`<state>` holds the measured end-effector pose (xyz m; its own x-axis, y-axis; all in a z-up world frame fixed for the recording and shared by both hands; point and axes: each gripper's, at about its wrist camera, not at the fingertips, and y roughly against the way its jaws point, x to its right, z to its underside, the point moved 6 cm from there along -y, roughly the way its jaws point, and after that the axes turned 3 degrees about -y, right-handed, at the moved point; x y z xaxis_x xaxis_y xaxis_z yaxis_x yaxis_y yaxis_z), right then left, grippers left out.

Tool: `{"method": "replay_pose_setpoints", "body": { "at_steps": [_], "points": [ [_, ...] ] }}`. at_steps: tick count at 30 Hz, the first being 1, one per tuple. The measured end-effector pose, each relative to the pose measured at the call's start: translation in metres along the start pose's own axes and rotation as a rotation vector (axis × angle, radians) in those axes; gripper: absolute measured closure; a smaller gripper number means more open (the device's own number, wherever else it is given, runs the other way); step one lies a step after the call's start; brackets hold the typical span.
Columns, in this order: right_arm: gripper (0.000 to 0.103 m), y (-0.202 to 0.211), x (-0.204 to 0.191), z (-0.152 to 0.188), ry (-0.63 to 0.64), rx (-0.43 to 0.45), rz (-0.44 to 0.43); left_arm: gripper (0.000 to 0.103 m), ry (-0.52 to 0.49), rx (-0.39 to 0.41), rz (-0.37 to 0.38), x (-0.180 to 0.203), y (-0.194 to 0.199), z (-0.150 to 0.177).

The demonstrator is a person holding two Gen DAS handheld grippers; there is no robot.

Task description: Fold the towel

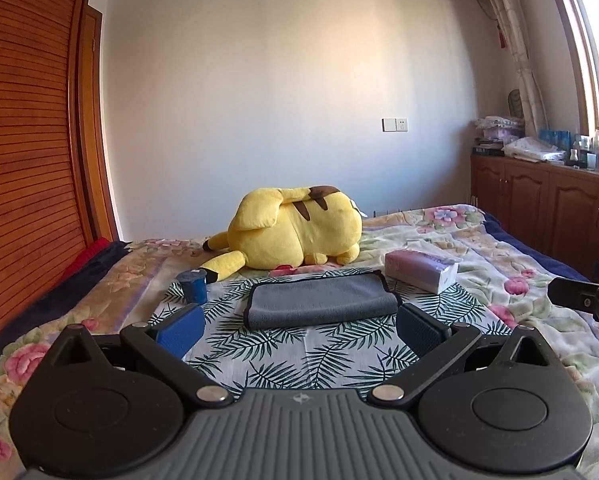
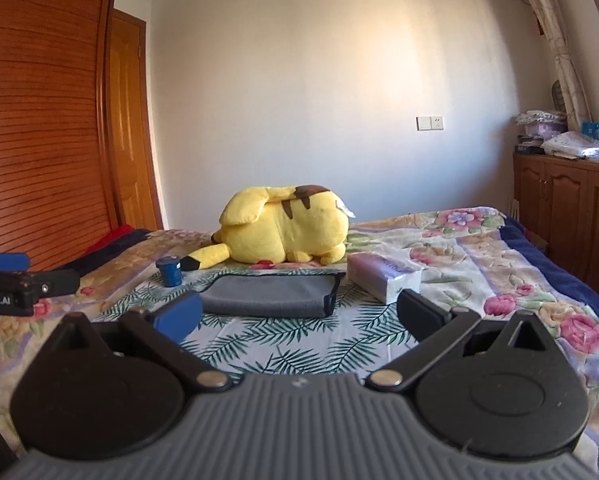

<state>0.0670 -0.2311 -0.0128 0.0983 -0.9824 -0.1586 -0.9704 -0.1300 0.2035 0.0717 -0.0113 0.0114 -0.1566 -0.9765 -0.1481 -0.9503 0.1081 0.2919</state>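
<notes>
A grey towel [image 1: 321,300] with dark trim lies folded flat on a leaf-print cloth [image 1: 291,352] on the bed. It also shows in the right wrist view [image 2: 265,294]. My left gripper [image 1: 299,326] is open and empty, hovering just short of the towel's near edge. My right gripper [image 2: 299,312] is open and empty, a little nearer than the towel and to its right. The right gripper's side shows at the right edge of the left wrist view [image 1: 587,302]; the left gripper's side shows at the left edge of the right wrist view [image 2: 15,284].
A yellow plush toy [image 1: 295,228] lies behind the towel. A small blue cup [image 1: 193,286] stands at its left, a tissue pack [image 1: 421,270] at its right. A wooden wardrobe [image 1: 27,140] stands left, low cabinets [image 1: 547,196] right. The floral blanket [image 1: 499,264] covers the bed.
</notes>
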Motion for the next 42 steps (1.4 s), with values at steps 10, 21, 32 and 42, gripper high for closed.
{"method": "replay_pose_setpoints", "body": {
  "at_steps": [10,21,32,42],
  "points": [
    [0.0,0.0004,0.0026,0.0,0.003,0.009,0.023,0.0,-0.002,-0.005,0.0,0.0001,-0.0011,0.0019],
    [0.0,0.0005,0.0029,-0.0001,0.002,0.009,0.024,0.0,-0.004,-0.006,-0.002,0.0,-0.0006,0.003],
    [0.0,0.0001,0.0032,-0.0001,0.002,0.009,0.024,0.0,-0.002,-0.012,-0.005,-0.002,-0.0021,0.0056],
    [0.0,0.001,0.0062,0.0031,-0.001,0.006,0.027,0.0,-0.011,-0.013,-0.007,-0.0013,-0.0014,0.006]
  ]
}}
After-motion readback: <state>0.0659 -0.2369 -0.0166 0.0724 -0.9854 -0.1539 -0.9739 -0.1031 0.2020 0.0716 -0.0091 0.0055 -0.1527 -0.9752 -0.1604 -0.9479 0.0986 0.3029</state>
